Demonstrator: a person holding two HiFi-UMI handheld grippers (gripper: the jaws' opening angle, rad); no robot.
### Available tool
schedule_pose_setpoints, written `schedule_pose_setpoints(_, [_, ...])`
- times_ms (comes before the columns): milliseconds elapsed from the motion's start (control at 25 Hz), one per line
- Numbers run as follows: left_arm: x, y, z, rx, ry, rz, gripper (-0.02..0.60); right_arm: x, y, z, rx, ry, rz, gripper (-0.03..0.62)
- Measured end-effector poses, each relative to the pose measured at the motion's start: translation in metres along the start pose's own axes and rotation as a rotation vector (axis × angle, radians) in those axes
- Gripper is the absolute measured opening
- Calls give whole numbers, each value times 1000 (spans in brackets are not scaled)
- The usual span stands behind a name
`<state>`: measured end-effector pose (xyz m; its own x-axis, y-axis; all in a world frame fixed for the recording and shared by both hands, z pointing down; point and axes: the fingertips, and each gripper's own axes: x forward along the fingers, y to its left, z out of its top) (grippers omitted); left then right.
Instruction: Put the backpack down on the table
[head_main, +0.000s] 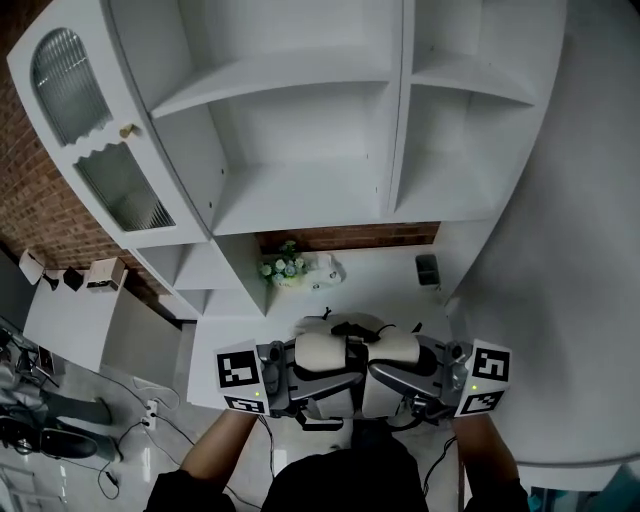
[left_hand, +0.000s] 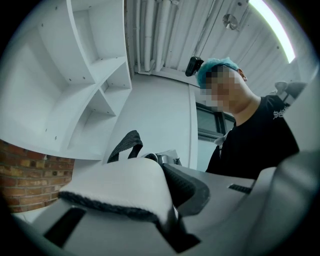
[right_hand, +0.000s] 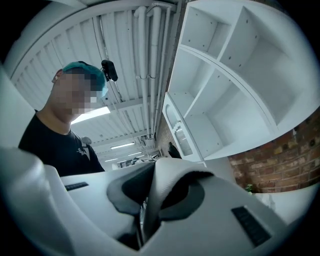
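Backpack (head_main: 345, 350), white with a black carry handle (head_main: 352, 327), hangs by its two padded straps between the grippers, close in front of the person at 6 o'clock in the head view. The left gripper (head_main: 325, 385), at 9 o'clock of the bag, is clamped on the left strap (left_hand: 117, 187). In the left gripper view its jaws pinch that white, dark-edged padding, and the handle loop pokes up behind it. The right gripper (head_main: 390, 385), at 3 o'clock of the bag, is likewise clenched on the right strap (right_hand: 167, 185), whose white fold stands squeezed between the two jaws.

The bag is over the near edge of the white table (head_main: 385, 290); whether it touches the top cannot be told. Farther back on the table, a small flowering plant (head_main: 283, 268) stands at 11 o'clock of the bag and a small dark object (head_main: 427, 268) at 1 o'clock. Beyond them, at 12 o'clock, rises a white shelf unit (head_main: 300, 150), with a brick wall (head_main: 30, 200) off at 9 o'clock.
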<state>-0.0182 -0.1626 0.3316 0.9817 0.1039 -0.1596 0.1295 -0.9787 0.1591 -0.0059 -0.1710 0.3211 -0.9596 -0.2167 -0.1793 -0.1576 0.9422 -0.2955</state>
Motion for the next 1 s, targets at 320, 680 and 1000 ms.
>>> schedule_pose_setpoints(320, [12, 63, 2, -8, 26, 41, 51, -4, -57, 14, 4, 20, 35, 51])
schedule_pose_setpoints(680, [21, 123, 12, 19, 23, 89, 52, -5, -114, 34, -6, 32, 64, 52])
schedule_pose_setpoints(1000, [23, 171, 18, 9, 14, 125, 51, -1, -162, 47, 3, 27, 63, 51])
